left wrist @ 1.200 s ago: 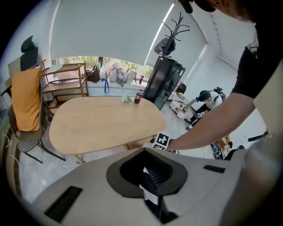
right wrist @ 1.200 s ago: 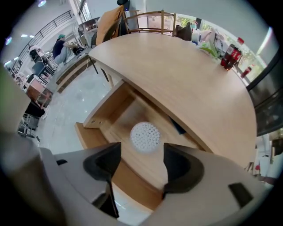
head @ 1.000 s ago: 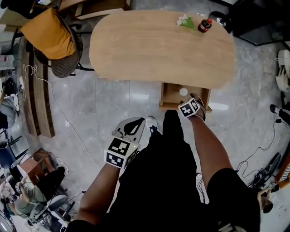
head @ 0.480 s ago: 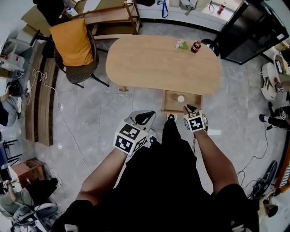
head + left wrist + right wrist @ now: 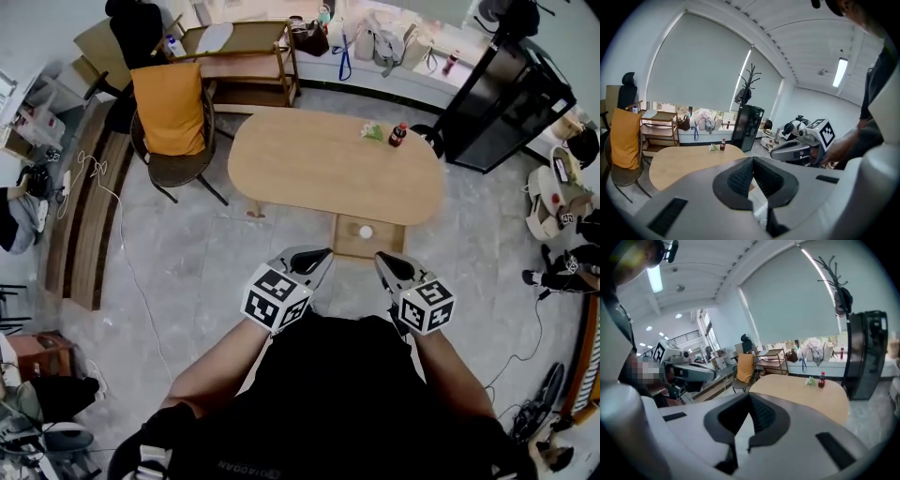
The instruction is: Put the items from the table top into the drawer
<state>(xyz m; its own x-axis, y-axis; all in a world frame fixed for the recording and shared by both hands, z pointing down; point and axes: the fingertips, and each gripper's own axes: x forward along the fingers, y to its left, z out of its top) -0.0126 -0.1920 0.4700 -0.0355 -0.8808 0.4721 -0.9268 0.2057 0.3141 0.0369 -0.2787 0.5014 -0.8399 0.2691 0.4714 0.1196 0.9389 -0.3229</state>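
The head view alone takes in the whole oval wooden table (image 5: 333, 178) from above, with an open drawer (image 5: 349, 246) jutting from its near edge. The two gripper views look level across the room instead and miss the drawer. They show a wide window blind (image 5: 698, 70), a coat stand (image 5: 749, 82) and the black cabinet (image 5: 502, 94) standing upright.

The chair draped in orange (image 5: 169, 122) stands off the table's left end, and the cabinet is near its right end. Grey floor tiles (image 5: 187, 262) run open along the near side. Both grippers hang over the floor just short of the drawer's front edge.

The left gripper (image 5: 319, 255) has its jaws together with nothing between them. The right gripper (image 5: 384, 261) has just been closing its jaws, and they now meet on nothing.

A small upright bottle (image 5: 397, 136) with dark contents and a red cap stands at the table's far right end. A white-and-green flower sprig (image 5: 373, 131) lies just beside it. A long stretch of wood separates these two from the drawer. Inside the drawer lies a small white ball (image 5: 366, 232), seen only from the head.
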